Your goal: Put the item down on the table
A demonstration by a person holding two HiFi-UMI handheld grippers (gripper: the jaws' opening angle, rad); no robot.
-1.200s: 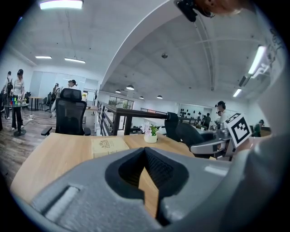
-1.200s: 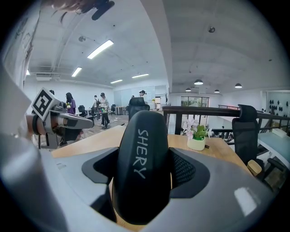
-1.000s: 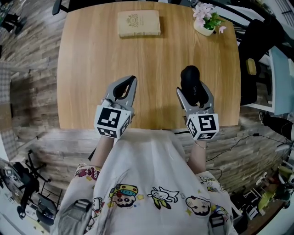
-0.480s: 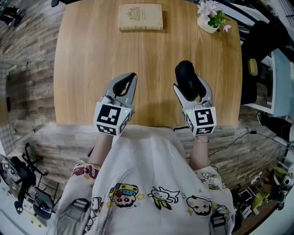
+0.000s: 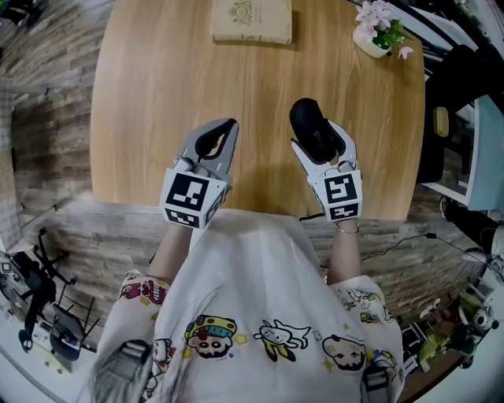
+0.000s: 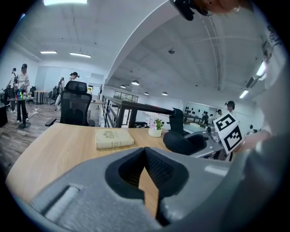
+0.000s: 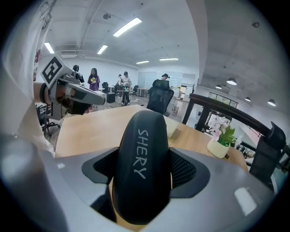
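A black oblong case with "SHERY" in white letters sits between the jaws of my right gripper, which is shut on it above the near right part of the wooden table. The case sticks out past the fingertips toward the table's middle. To its left my left gripper hangs over the near table edge, jaws shut with nothing between them. From the left gripper view the case and the right gripper's marker cube show at the right.
A tan book lies at the table's far side, also in the left gripper view. A small white pot with pink flowers stands at the far right corner. Black office chairs and people stand beyond the table.
Both grippers have shifted slightly left and farther over the table in the head view, the right one carrying the black case along. The jaws' states are unchanged.
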